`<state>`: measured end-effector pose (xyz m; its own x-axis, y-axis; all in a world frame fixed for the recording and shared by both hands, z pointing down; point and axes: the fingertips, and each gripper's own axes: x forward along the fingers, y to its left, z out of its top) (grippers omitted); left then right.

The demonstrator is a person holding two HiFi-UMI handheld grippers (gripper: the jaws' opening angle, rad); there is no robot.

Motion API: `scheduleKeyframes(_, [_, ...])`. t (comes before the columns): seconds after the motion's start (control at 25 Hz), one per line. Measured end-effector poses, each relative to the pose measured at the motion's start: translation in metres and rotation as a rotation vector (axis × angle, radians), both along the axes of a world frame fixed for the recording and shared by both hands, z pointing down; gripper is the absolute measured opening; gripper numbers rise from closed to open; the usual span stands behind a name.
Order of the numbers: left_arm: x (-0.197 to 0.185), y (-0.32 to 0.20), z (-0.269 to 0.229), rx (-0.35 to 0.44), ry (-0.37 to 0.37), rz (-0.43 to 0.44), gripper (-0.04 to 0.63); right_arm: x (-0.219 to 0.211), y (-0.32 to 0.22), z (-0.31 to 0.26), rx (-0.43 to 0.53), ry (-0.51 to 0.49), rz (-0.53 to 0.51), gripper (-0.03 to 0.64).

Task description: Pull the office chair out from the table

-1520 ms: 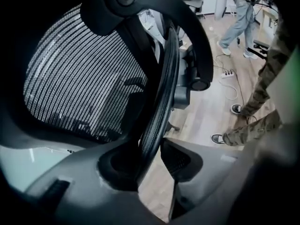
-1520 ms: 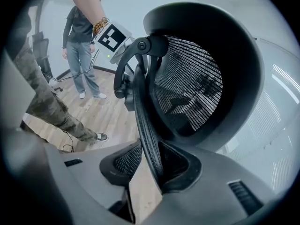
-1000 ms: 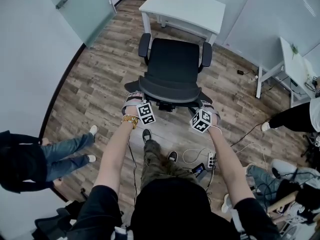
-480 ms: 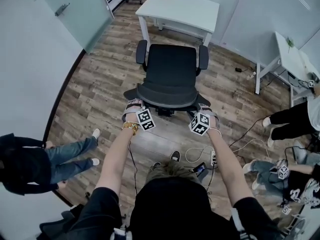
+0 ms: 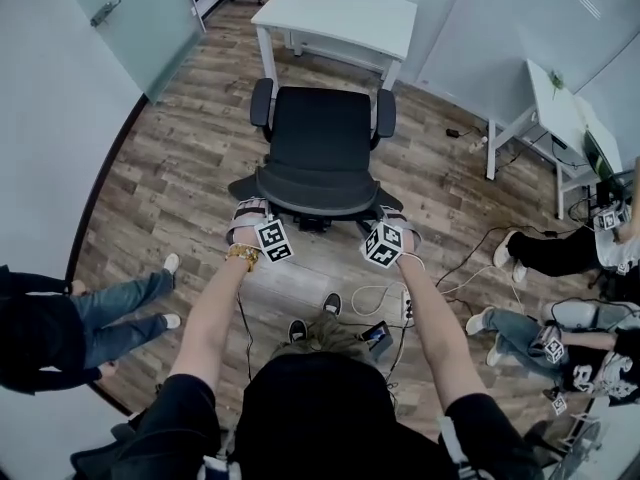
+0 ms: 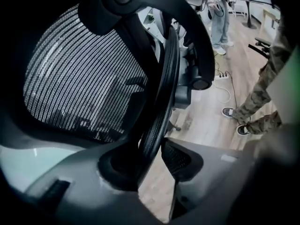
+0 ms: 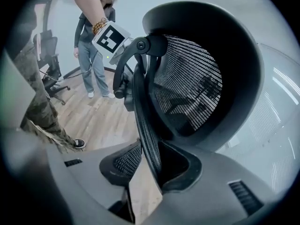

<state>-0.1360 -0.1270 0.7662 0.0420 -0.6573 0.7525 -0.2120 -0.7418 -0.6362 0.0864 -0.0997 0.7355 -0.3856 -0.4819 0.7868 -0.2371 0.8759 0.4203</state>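
Note:
The black office chair (image 5: 318, 143) stands on the wood floor with a gap between it and the white table (image 5: 340, 13). Its mesh backrest faces me. My left gripper (image 5: 248, 216) is shut on the backrest's left rim, and my right gripper (image 5: 392, 220) is shut on the right rim. In the left gripper view the dark rim (image 6: 159, 107) runs between the pads of the left gripper (image 6: 151, 162). The right gripper view shows the rim (image 7: 144, 121) wedged between the pads of the right gripper (image 7: 146, 165), with the mesh (image 7: 187, 83) beyond.
A person in jeans (image 5: 110, 303) stands by the left wall. Others sit at the right (image 5: 560, 343) beside a second white table (image 5: 545, 103). Cables and a power strip (image 5: 405, 308) lie on the floor near my feet. A glass door (image 5: 130, 18) is at the upper left.
The chair has rolled away from the table toward me, and the gap to the table has widened. Both grippers kept their hold on the backrest and moved back with it.

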Motion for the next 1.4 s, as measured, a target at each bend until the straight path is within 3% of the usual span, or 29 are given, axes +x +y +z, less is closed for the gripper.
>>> scheduleKeyframes(1.4, [-0.009,0.128,-0.004,0.015,-0.013,0.078,0.158,-0.012,0.138,-0.004,0.013,-0.006,0.055,0.115])
